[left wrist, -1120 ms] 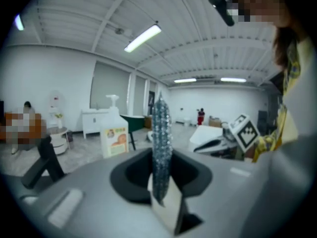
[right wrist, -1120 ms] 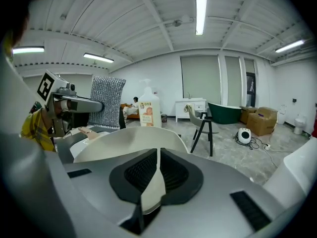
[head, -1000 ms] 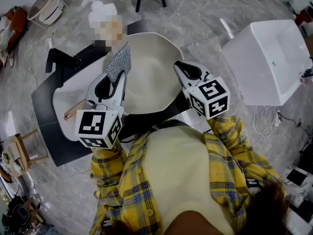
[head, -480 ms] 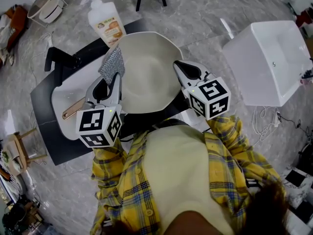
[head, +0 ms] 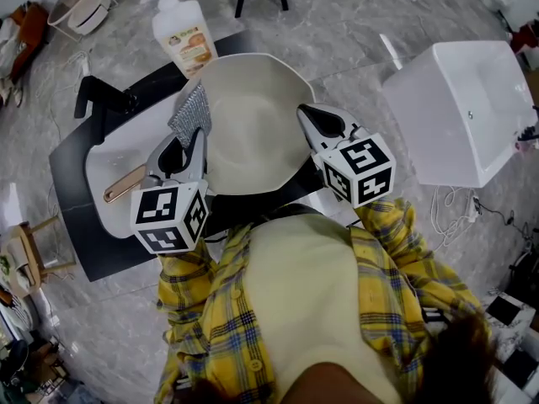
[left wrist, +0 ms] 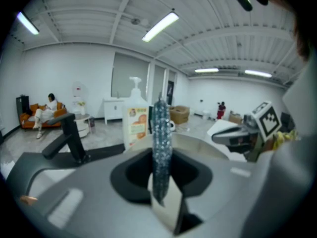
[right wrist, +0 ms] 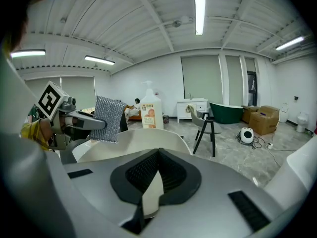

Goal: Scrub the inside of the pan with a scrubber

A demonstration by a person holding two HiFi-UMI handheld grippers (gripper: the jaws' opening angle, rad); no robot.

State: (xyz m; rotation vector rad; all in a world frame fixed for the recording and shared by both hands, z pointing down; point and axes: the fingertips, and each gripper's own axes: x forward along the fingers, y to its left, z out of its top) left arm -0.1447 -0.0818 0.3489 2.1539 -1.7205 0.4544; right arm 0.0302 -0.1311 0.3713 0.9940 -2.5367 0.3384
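Note:
A cream pan [head: 253, 116] rests partly over a white sink [head: 105, 171]. My left gripper [head: 196, 135] is shut on a silver mesh scrubber [head: 191, 109], which stands upright at the pan's left rim. In the left gripper view the scrubber [left wrist: 160, 143] is edge-on between the jaws. My right gripper [head: 310, 118] is at the pan's right rim, shut on it. A cream wedge of the pan [right wrist: 150, 195] sits between its jaws in the right gripper view, where the scrubber [right wrist: 109, 112] also shows at the left.
A soap pump bottle [head: 182, 28] stands behind the pan. A black faucet [head: 97, 99] rises at the sink's far left, and a copper-coloured handle [head: 126, 183] lies in the basin. A white tub [head: 459, 108] stands to the right. A black chair [right wrist: 210, 128] is on the floor beyond.
My left gripper and the scrubber have shifted slightly left, from over the pan's inside to its left rim. The right gripper and pan have hardly moved.

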